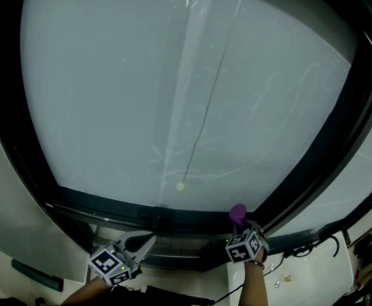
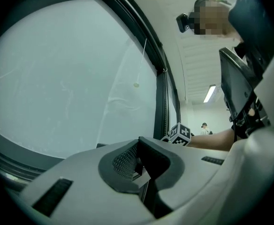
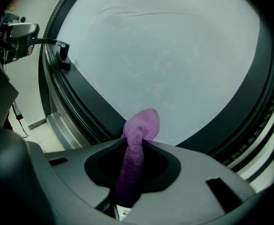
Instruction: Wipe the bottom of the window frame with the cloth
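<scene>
The window's dark bottom frame (image 1: 109, 206) runs under a large frosted pane (image 1: 173, 88). A purple cloth (image 1: 237, 213) sticks out of my right gripper (image 1: 239, 225), which is shut on it; the cloth's tip sits at the bottom frame near the right corner. The right gripper view shows the cloth (image 3: 140, 130) standing up between the jaws against the frame (image 3: 104, 109). My left gripper (image 1: 149, 238) hovers just below the frame, left of the right one, jaws together with nothing held. In its own view the left gripper (image 2: 139, 165) points along the glass.
A dark latch (image 1: 161, 218) sits on the bottom frame by the left gripper's tip. A thin blind cord ends in a bead (image 1: 180, 186) in front of the glass. A white ledge (image 1: 313, 276) with cables lies at lower right. The right upright of the frame (image 1: 339, 132) slants down to the corner.
</scene>
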### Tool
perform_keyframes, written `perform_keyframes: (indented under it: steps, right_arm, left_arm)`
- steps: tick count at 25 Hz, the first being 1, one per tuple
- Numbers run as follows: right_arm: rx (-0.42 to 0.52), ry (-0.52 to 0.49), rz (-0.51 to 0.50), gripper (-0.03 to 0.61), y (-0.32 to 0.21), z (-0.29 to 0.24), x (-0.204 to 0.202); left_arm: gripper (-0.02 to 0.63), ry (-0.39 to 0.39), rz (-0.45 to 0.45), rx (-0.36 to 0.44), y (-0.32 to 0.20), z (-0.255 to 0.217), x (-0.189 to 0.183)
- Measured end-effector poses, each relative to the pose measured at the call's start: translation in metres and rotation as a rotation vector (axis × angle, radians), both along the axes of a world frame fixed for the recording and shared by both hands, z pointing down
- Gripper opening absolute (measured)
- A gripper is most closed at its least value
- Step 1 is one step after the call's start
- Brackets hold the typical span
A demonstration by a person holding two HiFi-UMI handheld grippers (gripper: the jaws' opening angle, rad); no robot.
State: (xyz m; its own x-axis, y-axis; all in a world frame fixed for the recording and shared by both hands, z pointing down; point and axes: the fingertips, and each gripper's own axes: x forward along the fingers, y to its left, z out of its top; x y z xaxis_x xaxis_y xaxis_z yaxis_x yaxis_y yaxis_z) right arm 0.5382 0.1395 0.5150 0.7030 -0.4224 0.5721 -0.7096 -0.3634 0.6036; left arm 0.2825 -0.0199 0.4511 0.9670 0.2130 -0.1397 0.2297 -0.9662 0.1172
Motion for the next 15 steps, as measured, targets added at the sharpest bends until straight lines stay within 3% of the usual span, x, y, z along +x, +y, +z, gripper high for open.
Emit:
perform_keyframes:
  steps: [8, 15]
  right_arm:
    - [0.016, -0.007, -0.005, 0.087, -0.008, 0.001, -0.007]
    - [0.022, -0.016, -0.029, 0.089, -0.025, -0.002, -0.023]
  left_arm:
    - [0.005, -0.038, -0.025, -0.009, -0.013, 0.007, -0.019]
    - [0.005, -0.022, -0.050, -0.012, -0.024, 0.002, -0.025]
